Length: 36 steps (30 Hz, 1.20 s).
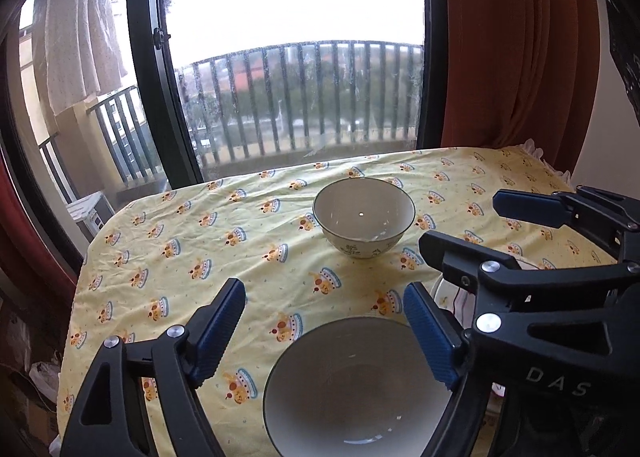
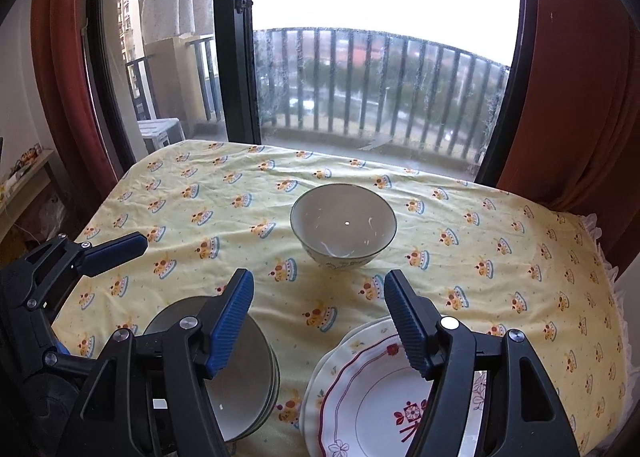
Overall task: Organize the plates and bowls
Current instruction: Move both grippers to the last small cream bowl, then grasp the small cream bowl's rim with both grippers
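- The left gripper (image 1: 324,331) hangs above the near bowls (image 1: 356,389) with its blue pads spread apart and nothing between them — it grips nothing.
- The right gripper (image 2: 319,323) is likewise apart and empty, poised over the stack of plates (image 2: 372,401) at the near edge of the table (image 2: 520,257).
- Done so far, judging by how things lie: the plates sit piled one on another — a red-rimmed one on top, a flowered one under it — and just to their left the near bowls look nested (the right wrist view shows several rims stacked there).
- Left to do: one lone bowl (image 2: 343,225) stands upright by itself near the middle of the yellow cloth, well apart from both piles.
- My reading is that the task is mostly through; bringing that last bowl onto the nested ones would finish it.
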Available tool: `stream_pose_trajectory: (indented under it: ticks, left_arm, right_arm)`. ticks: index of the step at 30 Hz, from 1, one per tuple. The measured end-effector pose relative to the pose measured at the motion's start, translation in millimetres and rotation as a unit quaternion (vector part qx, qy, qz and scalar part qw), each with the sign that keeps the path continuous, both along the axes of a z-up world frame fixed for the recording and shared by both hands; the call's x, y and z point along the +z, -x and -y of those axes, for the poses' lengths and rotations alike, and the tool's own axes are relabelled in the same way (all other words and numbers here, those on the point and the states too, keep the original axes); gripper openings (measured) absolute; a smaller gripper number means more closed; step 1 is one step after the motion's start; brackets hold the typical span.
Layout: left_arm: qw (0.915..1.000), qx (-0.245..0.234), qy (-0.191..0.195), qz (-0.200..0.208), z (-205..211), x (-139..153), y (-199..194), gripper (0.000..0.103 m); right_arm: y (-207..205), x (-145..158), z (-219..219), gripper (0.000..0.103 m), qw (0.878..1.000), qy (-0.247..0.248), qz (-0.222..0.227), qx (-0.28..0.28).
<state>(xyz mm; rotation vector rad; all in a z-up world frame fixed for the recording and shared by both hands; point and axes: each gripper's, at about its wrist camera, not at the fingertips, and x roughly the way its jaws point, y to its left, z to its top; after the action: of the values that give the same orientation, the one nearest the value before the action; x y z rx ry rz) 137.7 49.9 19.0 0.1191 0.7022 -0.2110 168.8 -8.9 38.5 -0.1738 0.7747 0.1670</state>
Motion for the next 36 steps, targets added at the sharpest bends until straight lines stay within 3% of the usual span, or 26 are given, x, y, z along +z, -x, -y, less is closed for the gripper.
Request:
stream_pose_trajectory:
  ticks: [7,12,25,32,36]
  left_arm:
    - [0.9998,0.012,-0.005,0.015,13,4,-24,0.091]
    - [0.9999,0.010,0.001,0.010,21,2,-46,0.092]
    - [0.9995,0.012,-0.028,0.013,31,8,-108,0.093]
    - [0.9995,0.007,-0.029,-0.003,36,-5,-145,0.094]
    - [0.9990,0.017,-0.023,-0.032,32,-22,-167,0.093]
  right_arm:
    - [-30,4,18,0.078,1.000,-0.017,0.002,-0.018]
    - [-50,0,28,0.079,1.000,-0.017,-0.003,-0.026]
    - [-117,-2,62,0.079,0.998,-0.038,-0.024,-0.046]
    - [-146,-11,67,0.079,0.997,-0.047,-0.033,-0.046]
    - [-162,-23,70,0.079,0.997,-0.051,-0.041,-0.048]
